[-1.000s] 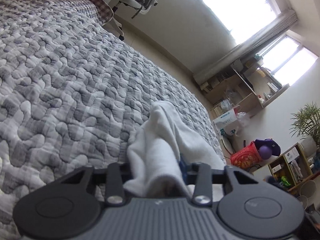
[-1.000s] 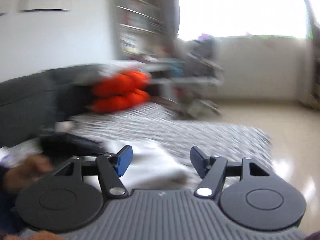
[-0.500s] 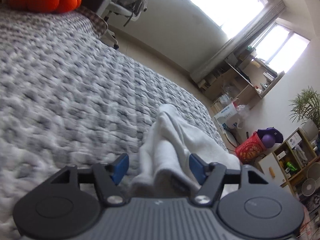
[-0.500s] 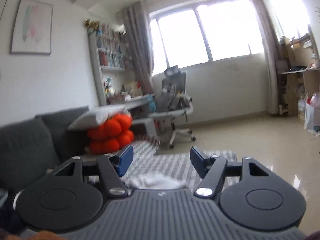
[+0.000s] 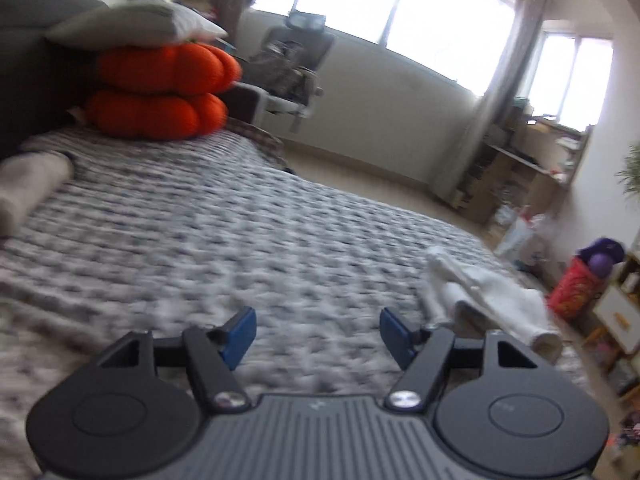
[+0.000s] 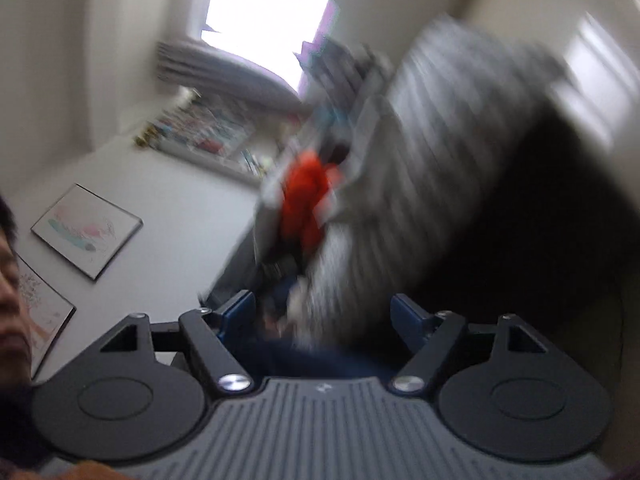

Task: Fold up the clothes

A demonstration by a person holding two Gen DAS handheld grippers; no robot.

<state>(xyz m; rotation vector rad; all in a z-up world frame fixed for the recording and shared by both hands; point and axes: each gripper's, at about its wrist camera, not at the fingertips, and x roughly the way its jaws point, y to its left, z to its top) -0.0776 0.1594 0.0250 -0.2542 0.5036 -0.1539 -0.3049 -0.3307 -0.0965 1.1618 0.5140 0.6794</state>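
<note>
Both hand-held grippers, left (image 5: 318, 334) and right (image 6: 324, 320), are gaping empty; white garment (image 5: 484, 300) is lying on the bed (image 5: 240, 232) (right of the left hand-held gripper).

Daylight floods in through blown-out windows (image 5: 400, 20) at twelve o'clock. Left view is mildly smeared; right view is heavily motion-blurred, tilted, with dark fisheye corners.

Left gripper (image 5: 318, 334), right gripper (image 6: 323, 320): black linkage arms, blue pads, silver screws, round black discs, grey ribbed body.
</note>
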